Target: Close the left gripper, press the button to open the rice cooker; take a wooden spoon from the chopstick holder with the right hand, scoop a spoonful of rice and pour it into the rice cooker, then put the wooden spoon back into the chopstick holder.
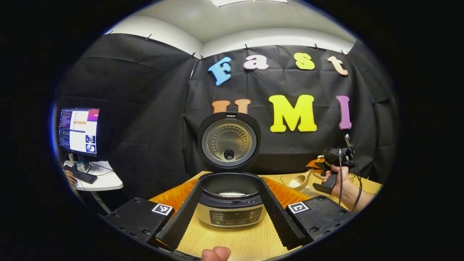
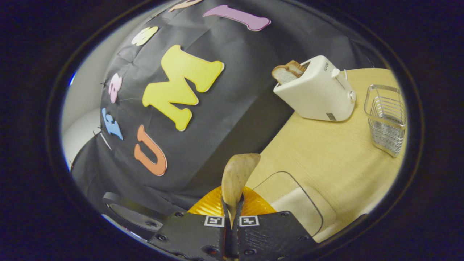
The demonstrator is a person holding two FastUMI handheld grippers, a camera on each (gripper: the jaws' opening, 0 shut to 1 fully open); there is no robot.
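Tabletop toaster, wire chopstick holder

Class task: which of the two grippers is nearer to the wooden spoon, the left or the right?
Right. The right gripper is shut on the wooden spoon, holding its handle. The left gripper sits open in front of the rice cooker, apart from the spoon.

rice cooker on table; toaster beside chopstick holder

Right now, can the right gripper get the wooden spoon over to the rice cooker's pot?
Probably yes. The right gripper holds the wooden spoon beside the rice cooker, whose lid stands fully open. The left gripper sits low in front, its fingers apart, leaving the way from the side free.
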